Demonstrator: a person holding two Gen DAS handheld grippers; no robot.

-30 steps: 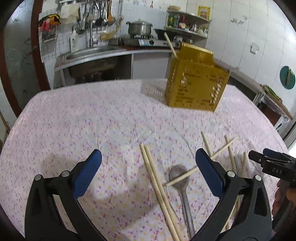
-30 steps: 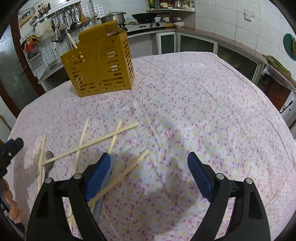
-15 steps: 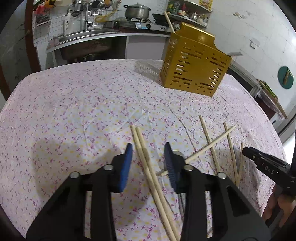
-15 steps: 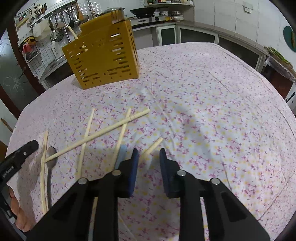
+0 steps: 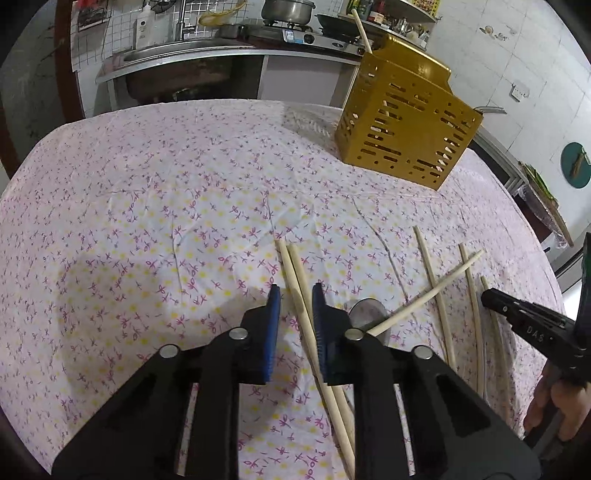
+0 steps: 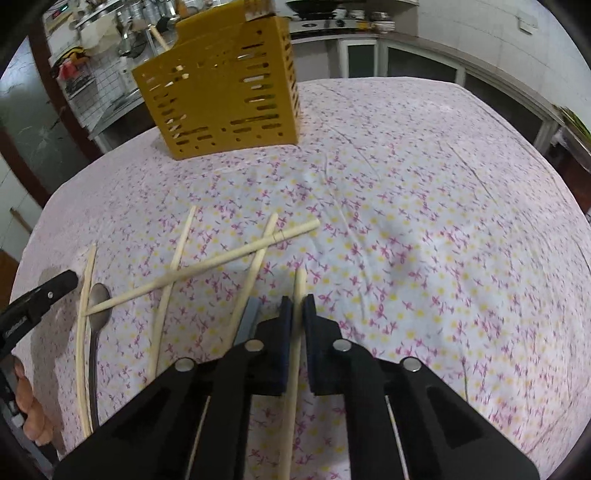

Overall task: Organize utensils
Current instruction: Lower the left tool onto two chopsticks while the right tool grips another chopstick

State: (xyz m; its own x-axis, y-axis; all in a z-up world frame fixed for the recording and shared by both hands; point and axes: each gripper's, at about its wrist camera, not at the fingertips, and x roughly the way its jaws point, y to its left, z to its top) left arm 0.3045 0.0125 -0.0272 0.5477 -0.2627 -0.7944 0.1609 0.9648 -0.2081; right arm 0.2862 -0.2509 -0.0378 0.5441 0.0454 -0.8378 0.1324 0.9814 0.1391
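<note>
Left wrist view: left hand-held gripper (image 5: 295, 291) low over the desk (image 5: 147, 206), which is covered in a floral cloth. Its blue pads are narrowed around a pair of chopsticks (image 5: 301, 280) lying side by side; a gap shows on the left pad's side, so I cannot tell if the grip is firm. The pair lies well in front of the yellow basket (image 5: 402, 125), which stands at the desk's far side. One chopstick (image 5: 361, 26) stands inside the basket, poking above its rim. A spoon (image 5: 364, 312) lies just right of the pair, its bowl partly hidden by the right finger. A chopstick (image 5: 428, 295) rests across the spoon's bowl and over two other sticks (image 5: 432, 280) nearer the basket's right side. The right tool's black tip (image 5: 524, 325) shows at the right edge.

Right wrist view: right hand-held gripper (image 6: 297, 306) closed on a single chopstick (image 6: 298, 291), which runs between the pads and points toward the basket (image 6: 221, 88). A grey flat piece (image 6: 249, 317) lies just left of it. Further left, well short of the basket, a long stick (image 6: 207, 266) crosses two others (image 6: 177, 254); the spoon (image 6: 98, 306) and one more stick (image 6: 86, 291) lie at the far left beside the left tool's tip (image 6: 40, 299).
</note>
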